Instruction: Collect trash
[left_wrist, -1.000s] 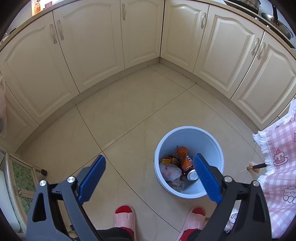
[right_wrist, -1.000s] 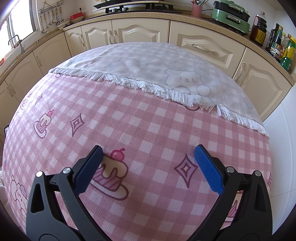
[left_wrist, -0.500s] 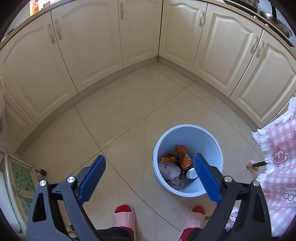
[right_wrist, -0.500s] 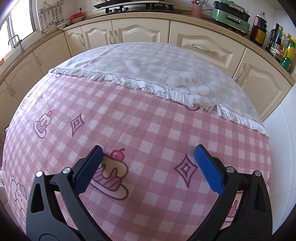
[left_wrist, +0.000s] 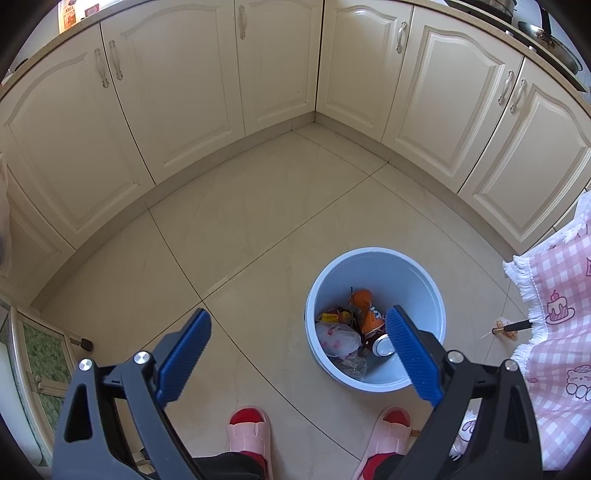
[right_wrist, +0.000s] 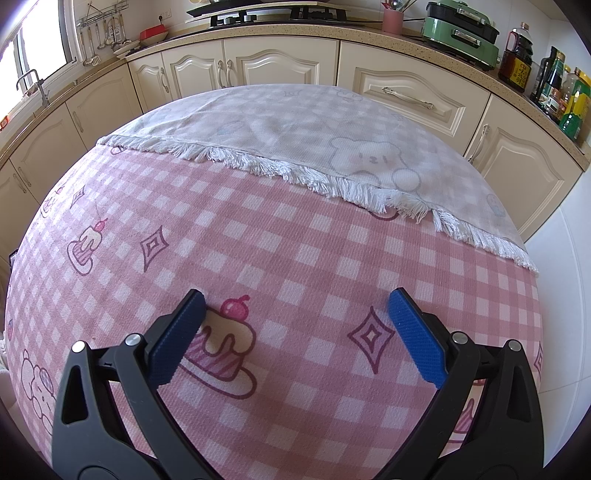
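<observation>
both tongs empty, trash sitting in the blue bin

my left gripper (left_wrist: 297, 334) hangs over the kitchen floor with its blue pads spread wide and nothing between them. my right gripper (right_wrist: 295, 319) hovers low over the pink checked tablecloth (right_wrist: 295, 240), jaws just as wide apart and just as empty.

the trash i can see is in the light blue bin (left_wrist: 424, 275), which stands on the tiles beside my right slipper (left_wrist: 391, 424) and close to the fringed edge of the cloth. inside lie an orange can (left_wrist: 364, 312), a silver can end (left_wrist: 384, 345), a crumpled white plastic bag (left_wrist: 338, 338) and a yellow wrapper (left_wrist: 334, 316), all piled against the near wall. a small scrap (left_wrist: 504, 329) lies on the floor between the bin and the cloth; i cannot tell what it is. the table top shows no trash in the right view.

i judge the bin light, stiff and smooth, so the rim is the place to pinch, one pad inside the wall and one outside, squarely or it may tip. the scrap looks thin and flat to the tile, so i would have to come low and nip one raised end. the bag is soft and would crush; the cans could slip and dent.
</observation>
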